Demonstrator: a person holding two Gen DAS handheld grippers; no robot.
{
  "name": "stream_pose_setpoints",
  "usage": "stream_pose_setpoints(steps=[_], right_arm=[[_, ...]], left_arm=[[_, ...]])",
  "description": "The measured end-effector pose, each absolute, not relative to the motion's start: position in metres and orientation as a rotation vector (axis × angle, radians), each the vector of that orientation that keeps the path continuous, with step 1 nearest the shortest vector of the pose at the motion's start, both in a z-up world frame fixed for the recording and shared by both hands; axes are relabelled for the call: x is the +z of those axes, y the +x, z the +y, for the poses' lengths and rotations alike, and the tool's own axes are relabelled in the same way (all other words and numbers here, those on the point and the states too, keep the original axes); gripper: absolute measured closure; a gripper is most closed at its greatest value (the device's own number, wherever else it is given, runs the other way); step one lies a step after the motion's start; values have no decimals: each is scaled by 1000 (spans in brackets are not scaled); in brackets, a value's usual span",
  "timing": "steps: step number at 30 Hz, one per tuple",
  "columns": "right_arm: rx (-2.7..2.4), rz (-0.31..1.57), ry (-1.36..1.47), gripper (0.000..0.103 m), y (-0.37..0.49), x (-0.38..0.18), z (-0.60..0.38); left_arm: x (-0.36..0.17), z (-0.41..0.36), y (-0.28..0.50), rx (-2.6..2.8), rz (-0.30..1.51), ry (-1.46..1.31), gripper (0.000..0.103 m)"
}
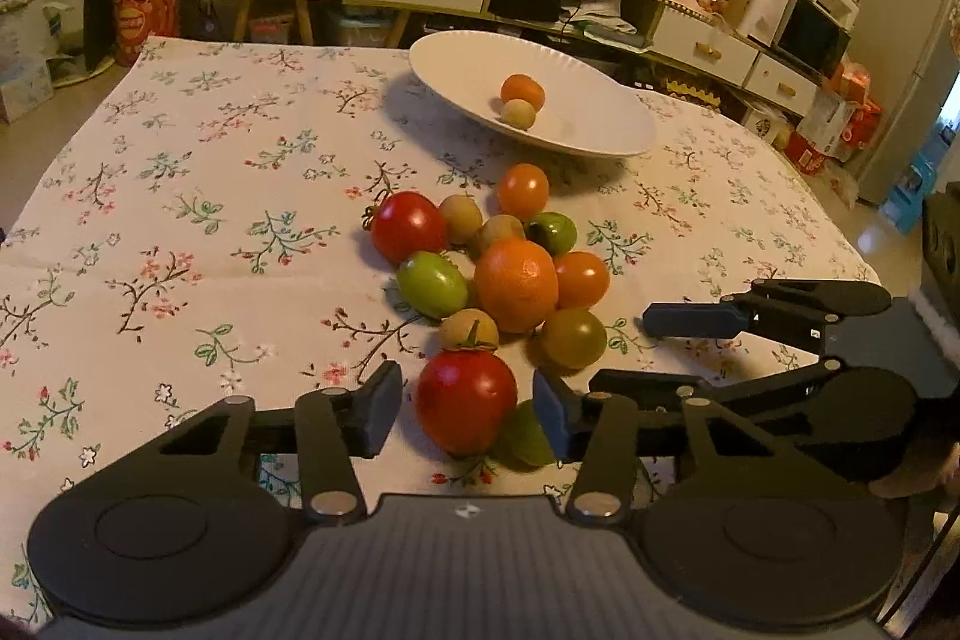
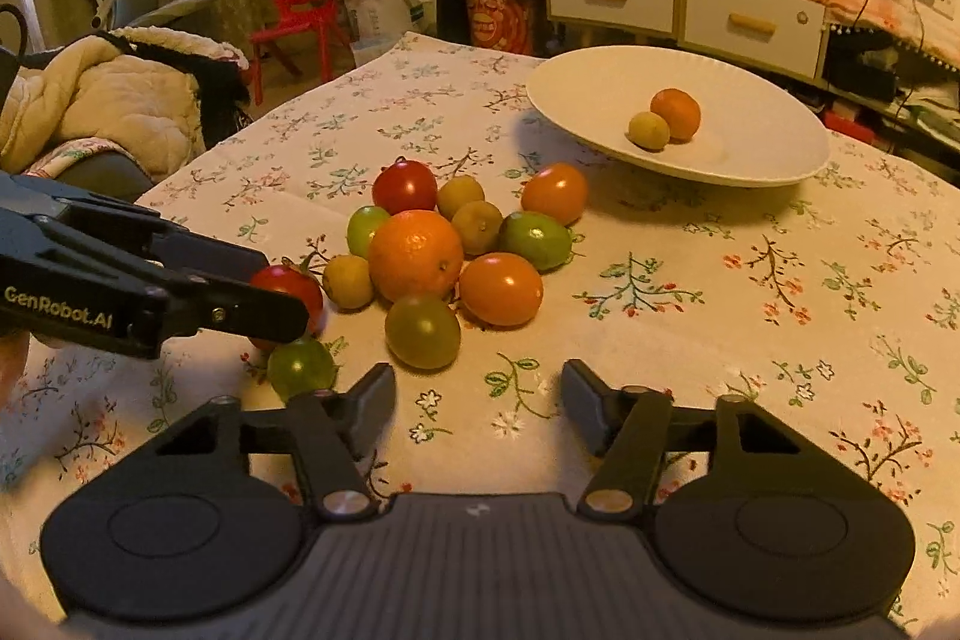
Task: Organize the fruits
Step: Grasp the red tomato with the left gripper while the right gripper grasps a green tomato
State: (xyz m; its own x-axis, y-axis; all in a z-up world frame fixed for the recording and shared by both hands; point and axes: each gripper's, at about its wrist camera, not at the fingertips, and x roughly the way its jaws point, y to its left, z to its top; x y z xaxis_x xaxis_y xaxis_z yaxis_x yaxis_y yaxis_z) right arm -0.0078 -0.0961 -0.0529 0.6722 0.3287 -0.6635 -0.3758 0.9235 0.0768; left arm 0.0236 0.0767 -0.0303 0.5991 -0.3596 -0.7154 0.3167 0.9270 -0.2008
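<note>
the left tool [image 1: 467,403] is straddling a red tomato [image 1: 466,400], pads not yet pressing; the right tool [image 2: 478,400] is hanging released over the desk [image 2: 720,340].

A cream cloth [image 2: 750,292] with green and pink flower sprigs covers the bench; mid-frame, red, orange, green and tan fruits [image 2: 414,253] cluster; upper right, a white plate [image 2: 750,148] holds one orange, one tan
</note>
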Motion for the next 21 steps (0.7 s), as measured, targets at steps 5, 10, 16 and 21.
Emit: stream_pose_setpoints(steps=[5,10,16,21], right_arm=[[422,734,-86,58,-8,-53,-90],[424,729,-98,61,-7,-54,-83],[422,721,-89,61,-1,-55,-80],[432,714,-99,61,-1,-55,-75]], left_arm=[[-31,75,24,-400,844,-49,68],[-32,75,27,-395,848,-58,69],[-33,80,34,-377,880,-75,69],[-37,83,41,-335,946,-39,71]])
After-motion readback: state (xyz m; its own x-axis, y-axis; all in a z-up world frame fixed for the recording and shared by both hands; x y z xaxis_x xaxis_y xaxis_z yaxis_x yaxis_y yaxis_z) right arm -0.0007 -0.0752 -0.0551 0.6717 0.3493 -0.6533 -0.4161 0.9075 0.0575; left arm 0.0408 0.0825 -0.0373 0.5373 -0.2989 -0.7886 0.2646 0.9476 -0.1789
